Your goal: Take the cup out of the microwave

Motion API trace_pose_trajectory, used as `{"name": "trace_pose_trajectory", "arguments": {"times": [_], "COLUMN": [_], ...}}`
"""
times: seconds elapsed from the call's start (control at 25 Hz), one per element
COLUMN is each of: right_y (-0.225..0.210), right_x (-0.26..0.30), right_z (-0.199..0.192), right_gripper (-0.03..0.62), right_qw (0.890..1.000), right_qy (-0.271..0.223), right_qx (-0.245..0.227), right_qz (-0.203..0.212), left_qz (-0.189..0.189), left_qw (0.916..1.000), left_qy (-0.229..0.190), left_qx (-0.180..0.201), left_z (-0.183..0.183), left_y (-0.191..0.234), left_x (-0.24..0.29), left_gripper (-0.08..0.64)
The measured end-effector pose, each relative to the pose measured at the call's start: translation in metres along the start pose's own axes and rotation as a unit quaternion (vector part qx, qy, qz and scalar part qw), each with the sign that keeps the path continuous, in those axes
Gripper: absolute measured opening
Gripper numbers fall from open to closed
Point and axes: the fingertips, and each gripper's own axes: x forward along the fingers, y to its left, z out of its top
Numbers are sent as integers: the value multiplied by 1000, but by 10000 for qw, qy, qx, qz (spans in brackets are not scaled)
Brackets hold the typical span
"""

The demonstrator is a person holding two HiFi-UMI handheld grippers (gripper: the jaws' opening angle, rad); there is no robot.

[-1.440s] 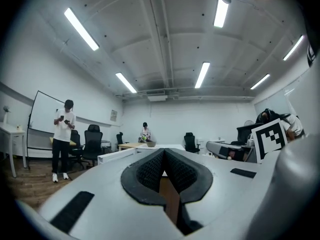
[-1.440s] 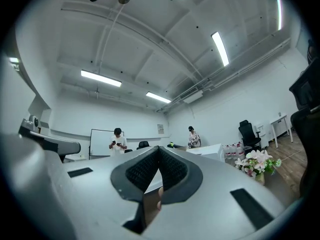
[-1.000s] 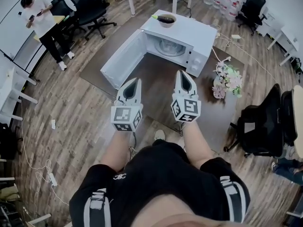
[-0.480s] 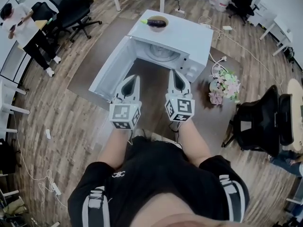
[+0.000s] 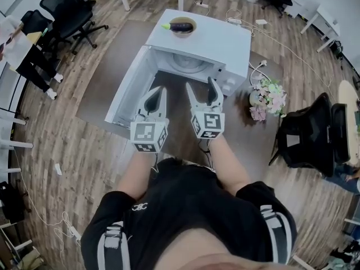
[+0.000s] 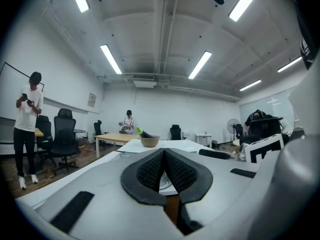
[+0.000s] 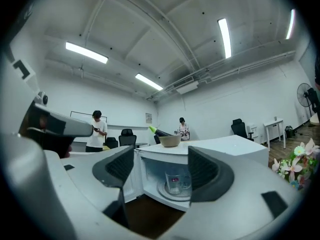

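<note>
Approaching the open white microwave oven [image 5: 209,38], the right gripper [image 5: 200,85] points about level at the cavity. Its dark padded fingers [image 7: 207,170] are spread, have just been opening, and pinch nothing. This gap is probably set before contact so that one finger can pass on each side of the cup.

The clear glass cup [image 7: 176,183] stands upright on the round glass turntable [image 7: 162,189] inside the cavity. The right gripper view frames it between the fingers, but it is farther off and well apart from them.

The white oven door [image 5: 130,89] is swung wide to the left, so the front opening is unobstructed.

The left gripper [image 5: 158,91] sits just left of the right one, near the door. Its fingers [image 6: 150,170] are pressed together on nothing, and it appears to be held in reserve.

A tan bowl [image 5: 183,25] holding a dark vegetable with a green tip rests on the far left of the oven roof, so jolting the oven should be avoided. A bunch of pale flowers [image 5: 269,100] stands to the right of the oven, outside the approach line
</note>
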Motion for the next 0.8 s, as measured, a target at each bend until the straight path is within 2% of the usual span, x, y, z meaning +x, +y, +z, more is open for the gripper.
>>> {"name": "trace_pose_trajectory", "arguments": {"times": [0.12, 0.16, 0.4, 0.6, 0.8], "right_y": [4, 5, 0, -10, -21], "right_x": [23, 32, 91, 136, 174], "right_z": [-25, -34, -84, -123, -163], "right_gripper": [438, 459, 474, 477, 488], "right_qw": [9995, 9991, 9936, 9846, 9773], "right_qy": [274, 369, 749, 1109, 1390], "right_qx": [-23, -12, 111, 225, 204], "right_qz": [-162, -226, -834, -1331, -1588], "left_qz": [-50, -62, -105, -199, -333], "left_qw": [10000, 10000, 9998, 9993, 9985], "left_qy": [9, 22, 140, 283, 424], "left_qx": [-32, -46, -130, -158, -106], "left_z": [-2, -3, -19, -34, -52], "left_y": [11, 16, 43, 56, 66], "left_x": [4, 6, 17, 29, 43], "left_gripper": [-2, -2, -2, -2, -1]}}
